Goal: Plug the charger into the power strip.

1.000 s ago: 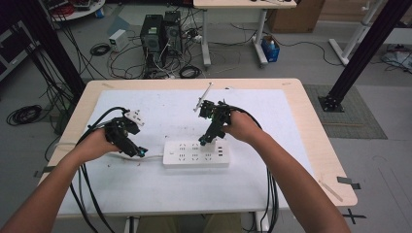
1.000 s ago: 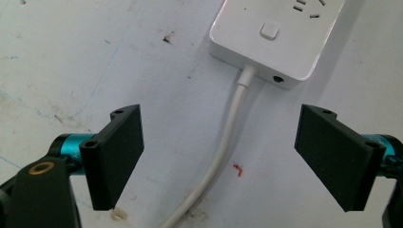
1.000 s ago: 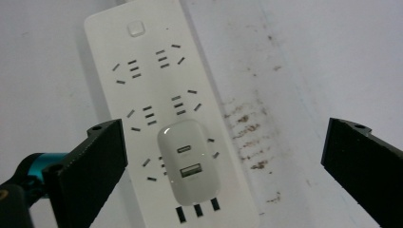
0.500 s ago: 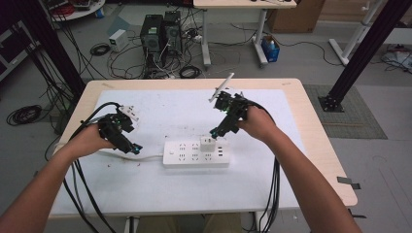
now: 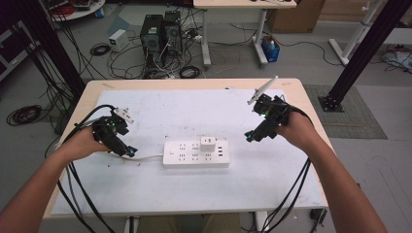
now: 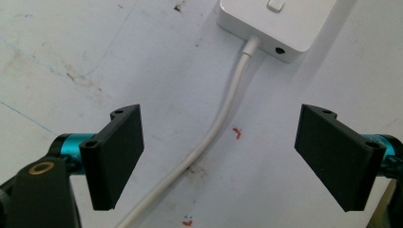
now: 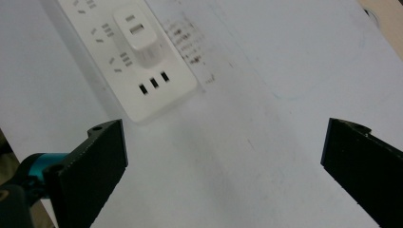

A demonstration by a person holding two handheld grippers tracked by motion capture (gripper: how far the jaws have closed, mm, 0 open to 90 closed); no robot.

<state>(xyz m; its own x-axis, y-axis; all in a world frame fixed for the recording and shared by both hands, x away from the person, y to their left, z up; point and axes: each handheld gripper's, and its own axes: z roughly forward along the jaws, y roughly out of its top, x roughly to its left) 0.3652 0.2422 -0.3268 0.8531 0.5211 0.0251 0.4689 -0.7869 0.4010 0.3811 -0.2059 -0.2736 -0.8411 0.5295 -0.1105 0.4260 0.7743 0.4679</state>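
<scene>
Cluttered lab floor with cables and computer towers fills the top of the high view; below it stands a white-topped table.

Near the middle of that table, slightly below centre of the frame, lies a white power strip, long side running left to right. A small white plug block sits upright in one of its upper sockets, toward the right end. In the right gripper view the strip sits in the upper left with the block on it and three small ports along its near end. The strip's white cord leaves its left end; in the left gripper view the cord runs from the strip's end at the top down to the bottom edge, passing between the jaws without touching them.

Left of the strip, the left gripper is low over the table just beside the cord, jaws apart and holding nothing. Right of the strip and apart from it, the right gripper hangs above bare tabletop, jaws wide apart and empty.

At the table's left, behind the left hand, lies a small white socket piece.
</scene>
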